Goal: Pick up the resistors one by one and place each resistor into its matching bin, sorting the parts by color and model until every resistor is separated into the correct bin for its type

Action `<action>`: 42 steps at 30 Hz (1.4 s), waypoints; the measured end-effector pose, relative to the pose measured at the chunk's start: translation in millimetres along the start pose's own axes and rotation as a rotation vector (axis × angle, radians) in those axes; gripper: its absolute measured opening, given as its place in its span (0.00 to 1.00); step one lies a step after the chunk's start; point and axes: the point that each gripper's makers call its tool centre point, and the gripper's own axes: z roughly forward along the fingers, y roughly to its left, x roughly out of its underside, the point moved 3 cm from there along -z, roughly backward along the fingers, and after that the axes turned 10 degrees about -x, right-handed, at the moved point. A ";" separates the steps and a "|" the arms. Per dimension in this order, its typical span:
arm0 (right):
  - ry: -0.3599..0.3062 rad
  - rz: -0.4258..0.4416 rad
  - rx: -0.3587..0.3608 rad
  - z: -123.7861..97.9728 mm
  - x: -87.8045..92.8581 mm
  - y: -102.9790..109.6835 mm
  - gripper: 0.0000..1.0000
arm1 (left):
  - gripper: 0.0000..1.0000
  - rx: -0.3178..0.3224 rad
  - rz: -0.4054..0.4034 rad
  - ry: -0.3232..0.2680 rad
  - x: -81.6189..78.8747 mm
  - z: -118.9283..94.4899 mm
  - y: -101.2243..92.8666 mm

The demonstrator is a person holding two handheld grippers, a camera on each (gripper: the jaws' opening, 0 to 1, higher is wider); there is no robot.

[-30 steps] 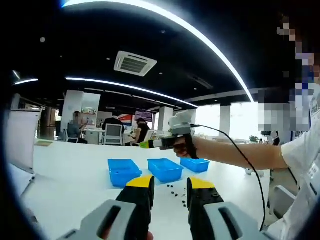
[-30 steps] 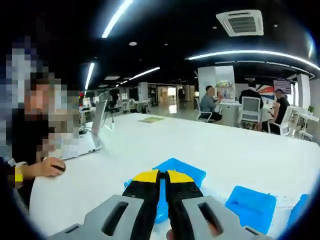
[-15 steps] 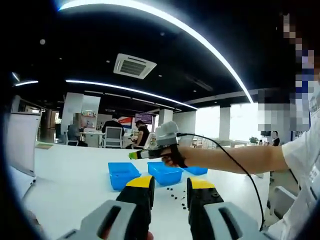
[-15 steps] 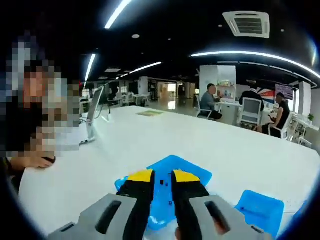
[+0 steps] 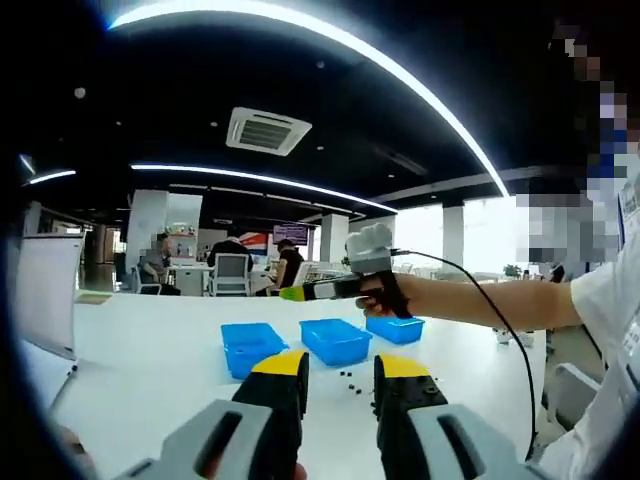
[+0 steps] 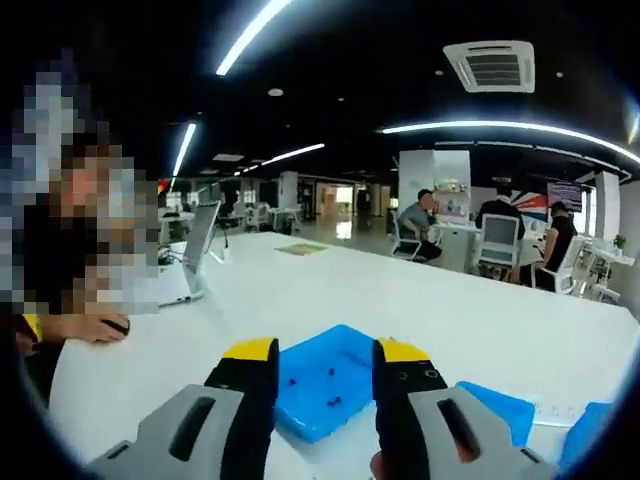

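— So, what is the right claw (image 6: 325,356) doing?
— Its jaws are spread, nothing between them, over a blue bin (image 6: 322,390) with a few dark resistors (image 6: 330,374) inside; a second blue bin (image 6: 507,405) sits just beside it on the white surface (image 6: 420,300).
— And the left claw (image 5: 343,371)?
— Also spread and empty, held above the surface. Beyond its tips loose resistors (image 5: 350,378) lie scattered, then three blue bins (image 5: 335,340) in a row. The right claw (image 5: 290,293) hangs over them, gripped by a hand (image 5: 382,291).
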 end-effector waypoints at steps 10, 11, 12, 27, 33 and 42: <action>-0.080 0.021 -0.022 -106.5 4.0 20.7 0.37 | 0.30 0.004 -0.001 -0.006 -2.9 -1.0 -2.2; -0.086 0.014 -0.016 -117.9 5.0 22.2 0.37 | 0.30 0.005 -0.002 -0.005 -2.3 -1.0 -2.8; -0.092 0.012 -0.011 -124.4 5.3 22.0 0.37 | 0.30 0.006 -0.002 -0.004 -2.0 -0.8 -3.4; -0.216 -0.014 0.138 -274.0 43.5 50.2 0.37 | 0.31 0.027 -0.017 0.011 5.7 5.5 -7.5; -0.146 -0.029 0.213 -300.5 87.5 59.3 0.40 | 0.31 0.033 -0.012 0.016 7.9 7.7 -11.5; -0.151 0.010 0.247 -315.4 97.8 57.2 0.39 | 0.31 0.040 -0.005 0.024 10.2 10.0 -15.6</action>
